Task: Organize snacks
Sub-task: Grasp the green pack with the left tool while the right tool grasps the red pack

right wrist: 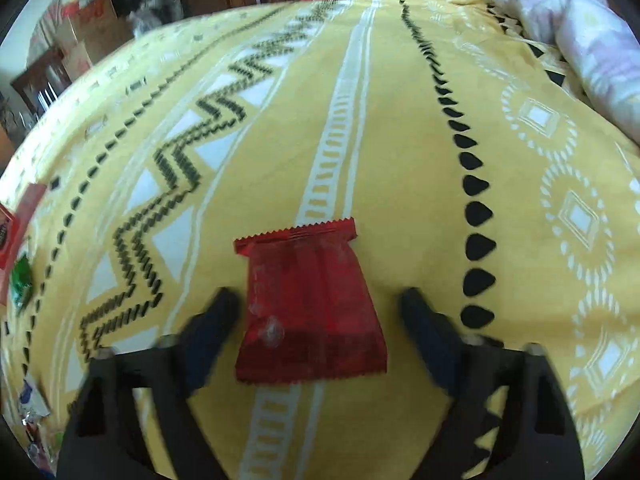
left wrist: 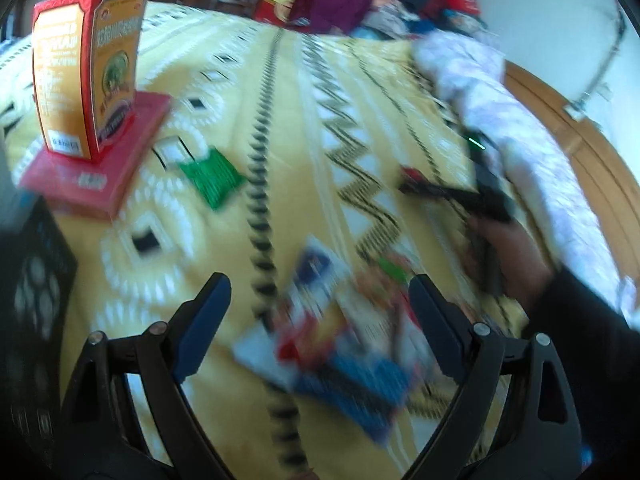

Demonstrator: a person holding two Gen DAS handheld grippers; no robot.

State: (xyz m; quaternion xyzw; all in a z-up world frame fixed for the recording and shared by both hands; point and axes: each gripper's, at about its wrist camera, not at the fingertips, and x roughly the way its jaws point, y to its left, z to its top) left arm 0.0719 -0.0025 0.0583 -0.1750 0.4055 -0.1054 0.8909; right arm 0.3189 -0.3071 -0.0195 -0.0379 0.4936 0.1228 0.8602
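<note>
My left gripper is open above a blurred pile of snack packets in white, blue and red on the yellow patterned bedspread. A green packet lies further out. An orange-red box stands upright on a flat red box at the far left. My right gripper is open, its fingers either side of a red snack packet lying flat on the bedspread. In the left wrist view the right gripper reaches over the red packet.
A dark box sits at the left edge. A rolled pale floral quilt lies along the bed's right side. Clutter and furniture stand beyond the bed's far edge. More packets show at the right wrist view's left edge.
</note>
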